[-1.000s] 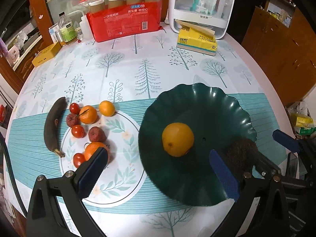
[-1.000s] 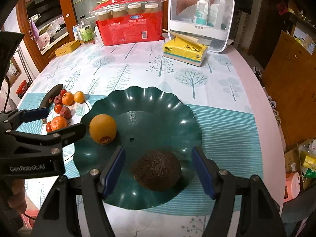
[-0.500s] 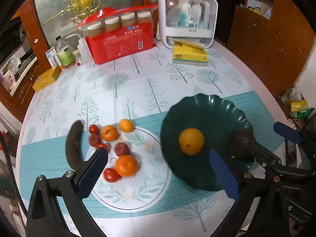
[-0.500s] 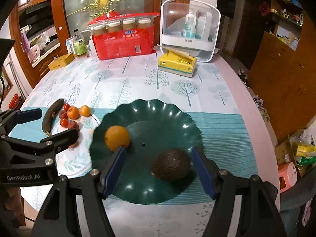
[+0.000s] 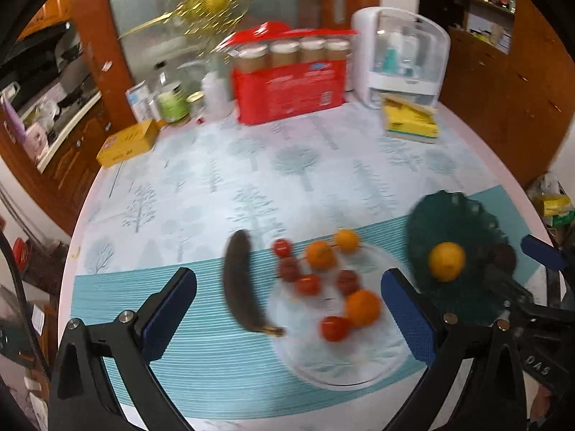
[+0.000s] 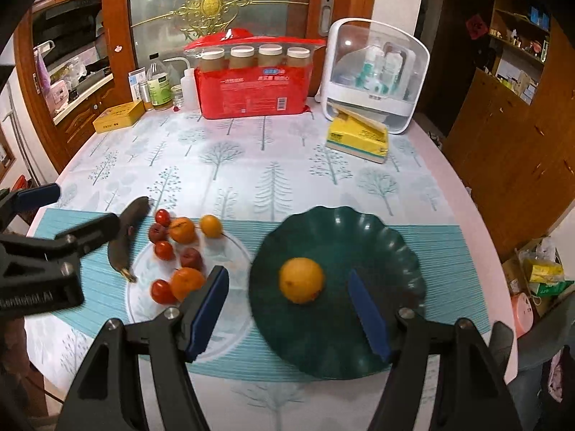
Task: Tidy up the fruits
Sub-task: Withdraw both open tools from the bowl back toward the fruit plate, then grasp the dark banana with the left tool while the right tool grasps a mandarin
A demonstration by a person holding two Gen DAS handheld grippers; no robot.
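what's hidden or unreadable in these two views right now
- Avocado in the green plate: left wrist view, a dark blurred patch; right wrist view, not visible, apparently behind the right gripper finger.
- Small red fruits: left wrist view, motion blur; kind unclear.
- Red package print: right wrist view, too small to read.
- Left gripper: open, nothing between the pads.

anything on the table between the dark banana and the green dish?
Yes: a cluster of small red and orange fruits lies between banana and green dish, clearest in the right wrist view.
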